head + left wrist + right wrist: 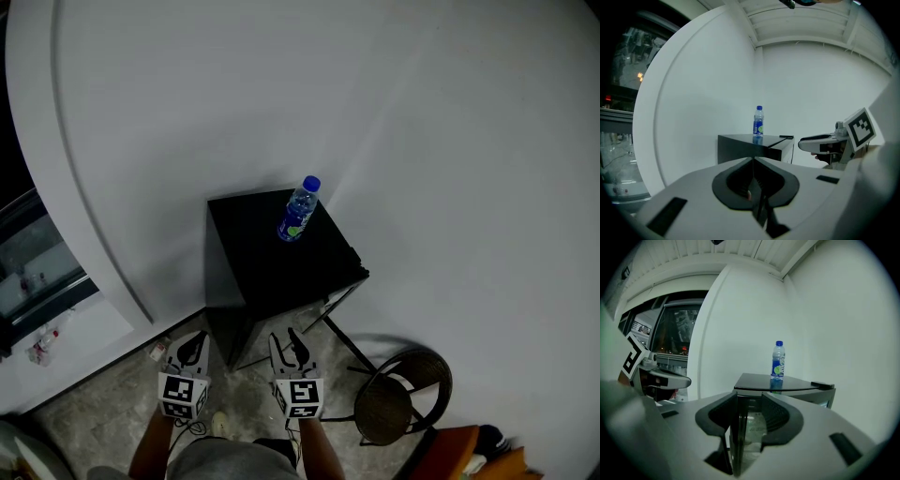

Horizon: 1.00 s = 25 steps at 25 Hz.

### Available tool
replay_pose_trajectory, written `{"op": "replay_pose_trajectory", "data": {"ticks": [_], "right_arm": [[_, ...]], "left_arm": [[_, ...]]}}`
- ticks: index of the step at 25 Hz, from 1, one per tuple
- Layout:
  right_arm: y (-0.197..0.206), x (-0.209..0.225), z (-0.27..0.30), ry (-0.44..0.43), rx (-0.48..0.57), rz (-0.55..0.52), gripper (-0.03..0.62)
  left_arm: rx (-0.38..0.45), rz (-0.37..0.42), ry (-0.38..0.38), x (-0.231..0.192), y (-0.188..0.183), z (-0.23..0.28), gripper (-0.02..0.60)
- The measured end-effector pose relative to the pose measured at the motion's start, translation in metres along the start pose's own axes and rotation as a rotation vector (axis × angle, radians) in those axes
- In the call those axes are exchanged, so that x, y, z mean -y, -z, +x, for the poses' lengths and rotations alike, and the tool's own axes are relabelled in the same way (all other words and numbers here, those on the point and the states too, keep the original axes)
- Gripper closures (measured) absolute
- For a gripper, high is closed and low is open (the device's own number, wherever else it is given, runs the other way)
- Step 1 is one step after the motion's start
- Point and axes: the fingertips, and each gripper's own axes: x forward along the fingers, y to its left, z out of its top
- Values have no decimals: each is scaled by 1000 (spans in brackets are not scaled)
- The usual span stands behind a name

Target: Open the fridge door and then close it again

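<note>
Left gripper (193,339), right gripper (286,337): white shells, black pads (733,182), black-white marker cubes (183,394).

Right gripper (750,399): jaws apart, pads clear of anything. Through the gap, the front of a black fridge (787,383), with a pale glassy panel low down. On the fridge top, toward its far edge, a water bottle (777,359) stands upright, with a blue cap and a green label patch. Small black block (822,385) at the top's right corner. Left gripper (686,380) at the left edge, with its marker cube (632,357). Dark window (679,329) behind; white wall (834,324) to the right.
</note>
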Motion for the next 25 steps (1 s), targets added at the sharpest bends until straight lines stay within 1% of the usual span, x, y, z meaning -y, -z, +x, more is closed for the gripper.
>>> {"op": "replay_pose_trajectory", "data": {"ticks": [7, 12, 16, 20, 25], "right_arm": [[-7, 21, -38, 52, 32, 23, 434], [-8, 31, -61, 91, 49, 37, 461], [-9, 33, -75, 116, 60, 31, 477], [-8, 36, -85, 149, 64, 39, 509], [-1, 36, -95, 166, 53, 52, 530]], "left_arm": [[8, 12, 55, 26, -5, -1, 569], [19, 21, 80, 40, -9, -3, 569], [22, 28, 94, 48, -12, -7, 569], [29, 32, 106, 53, -14, -10, 569], [28, 36, 117, 60, -12, -11, 569]]}}
